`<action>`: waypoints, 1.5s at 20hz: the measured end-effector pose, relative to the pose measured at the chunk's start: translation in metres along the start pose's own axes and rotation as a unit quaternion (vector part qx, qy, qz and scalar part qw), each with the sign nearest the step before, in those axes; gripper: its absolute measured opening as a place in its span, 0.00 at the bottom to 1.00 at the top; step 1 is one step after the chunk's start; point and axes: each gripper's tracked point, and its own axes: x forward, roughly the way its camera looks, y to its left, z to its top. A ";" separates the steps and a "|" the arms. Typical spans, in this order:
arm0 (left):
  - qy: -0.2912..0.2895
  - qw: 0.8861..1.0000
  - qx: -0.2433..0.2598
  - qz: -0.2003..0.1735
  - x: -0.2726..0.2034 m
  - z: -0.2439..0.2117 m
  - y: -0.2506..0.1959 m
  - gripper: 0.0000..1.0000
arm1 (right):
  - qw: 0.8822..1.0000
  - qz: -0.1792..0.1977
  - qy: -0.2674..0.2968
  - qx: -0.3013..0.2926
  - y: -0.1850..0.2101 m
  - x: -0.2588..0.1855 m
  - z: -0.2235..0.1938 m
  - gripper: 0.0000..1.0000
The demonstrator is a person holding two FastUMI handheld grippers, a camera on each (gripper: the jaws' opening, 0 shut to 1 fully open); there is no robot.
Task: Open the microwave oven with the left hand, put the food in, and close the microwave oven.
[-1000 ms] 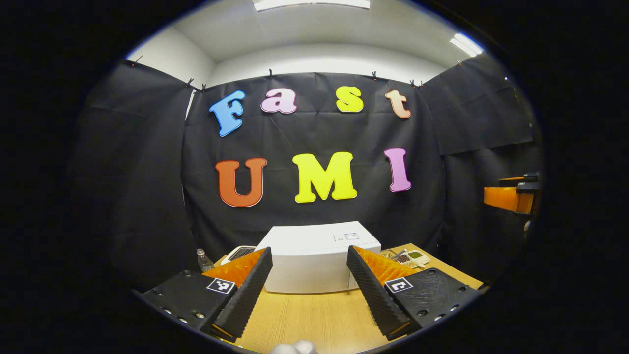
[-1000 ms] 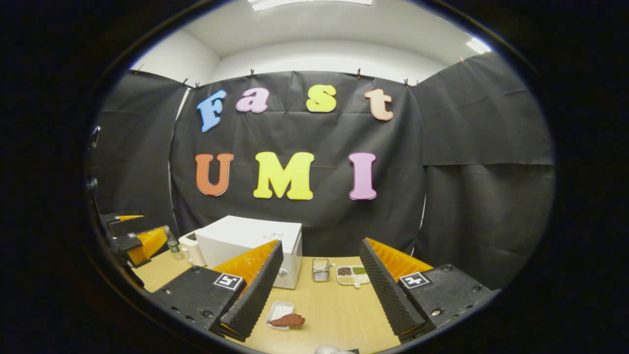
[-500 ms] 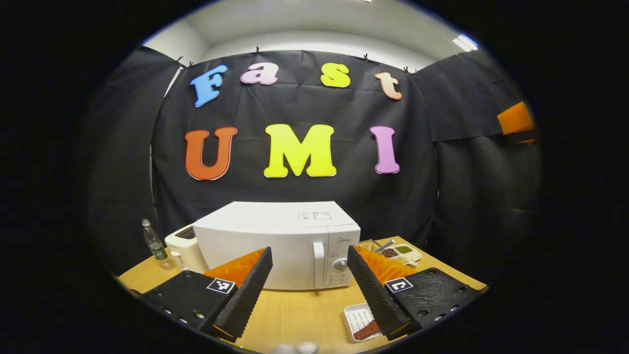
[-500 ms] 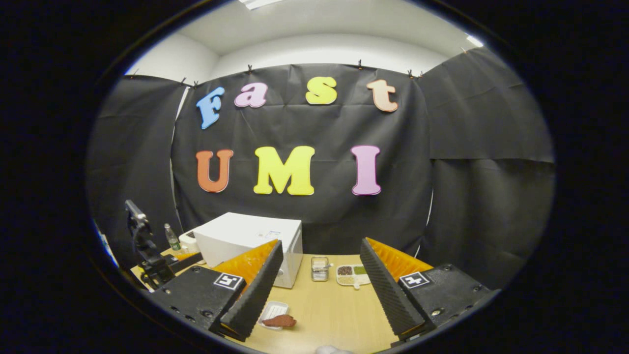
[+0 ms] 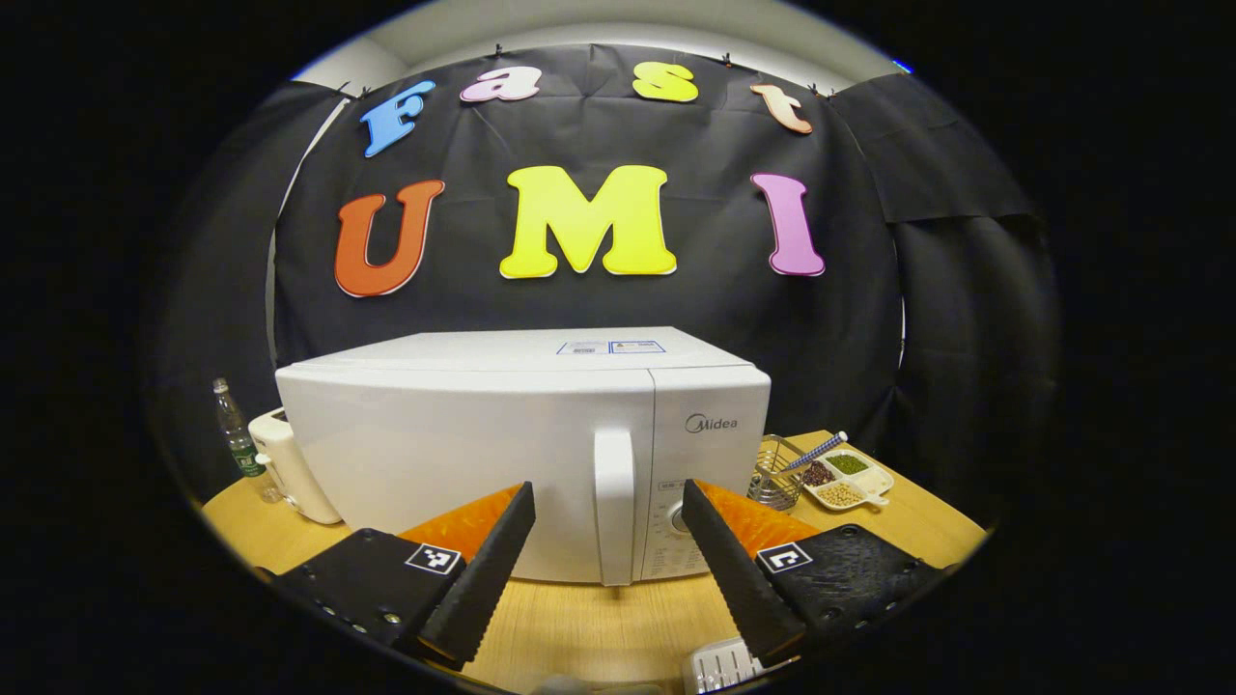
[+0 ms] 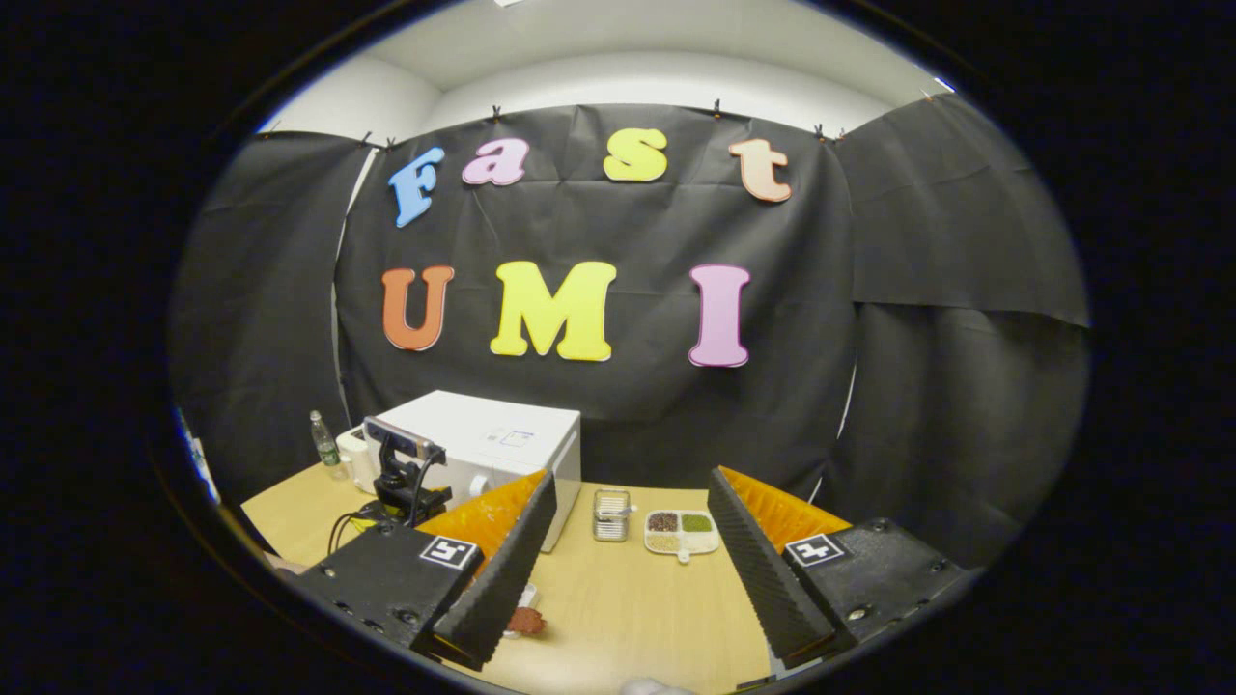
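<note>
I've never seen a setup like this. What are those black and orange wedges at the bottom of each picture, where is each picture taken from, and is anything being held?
The wedges are the two fingers of a handheld gripper; a person carries one in each hand, with a camera riding on each. The left gripper view looks past the left gripper, open and empty, lined up with the vertical door handle of the closed white microwave. The right gripper view looks past the right gripper, also open and empty, from farther back. On the wooden table lie a small white tray near the front edge, a brown piece of food, a wire basket, a sectioned dish of grains, a bottle and a white appliance beside the microwave.
</note>
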 end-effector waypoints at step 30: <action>0.049 0.996 -0.002 -0.073 -0.086 -0.047 0.028 0.11 | 0.999 0.023 0.018 0.014 0.044 -0.017 -0.012 0.92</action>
